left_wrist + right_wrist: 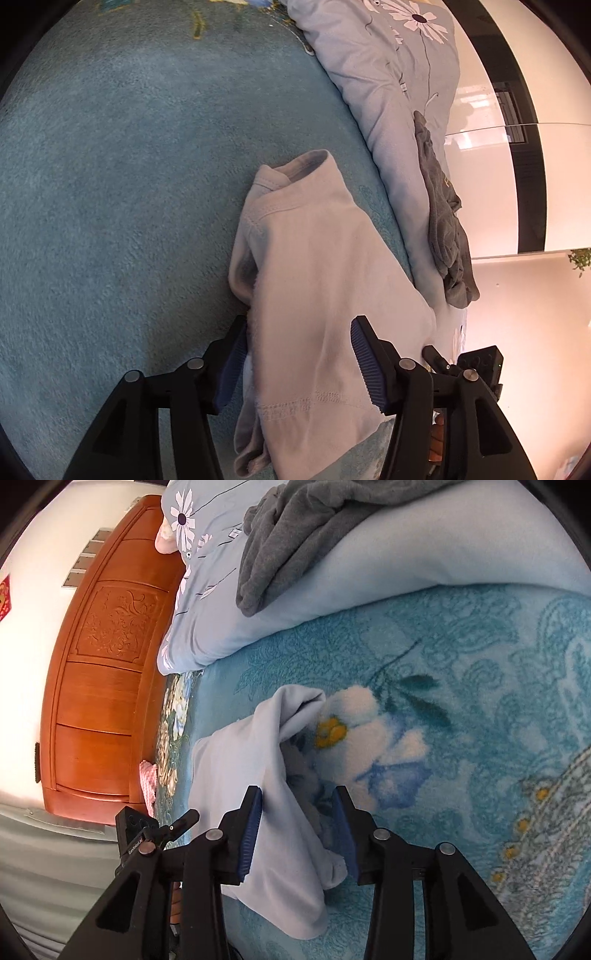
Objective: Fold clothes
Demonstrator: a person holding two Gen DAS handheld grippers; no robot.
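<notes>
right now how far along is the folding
Done: the pale garment lies folded over on the blue blanket. In hand: nothing gripped; the left claw and right claw straddle it, open. Left: the grey garment lies crumpled on the quilt.

Teal floral blanket (461, 664) covering bed, pale folded garment (314, 277), light duvet (369, 590)

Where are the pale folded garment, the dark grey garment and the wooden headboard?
pale folded garment (314, 266), left wrist view, on its flat upper layer.
dark grey garment (291, 535), right wrist view, on its crumpled middle.
wooden headboard (110, 627), right wrist view, on its carved panel.
</notes>
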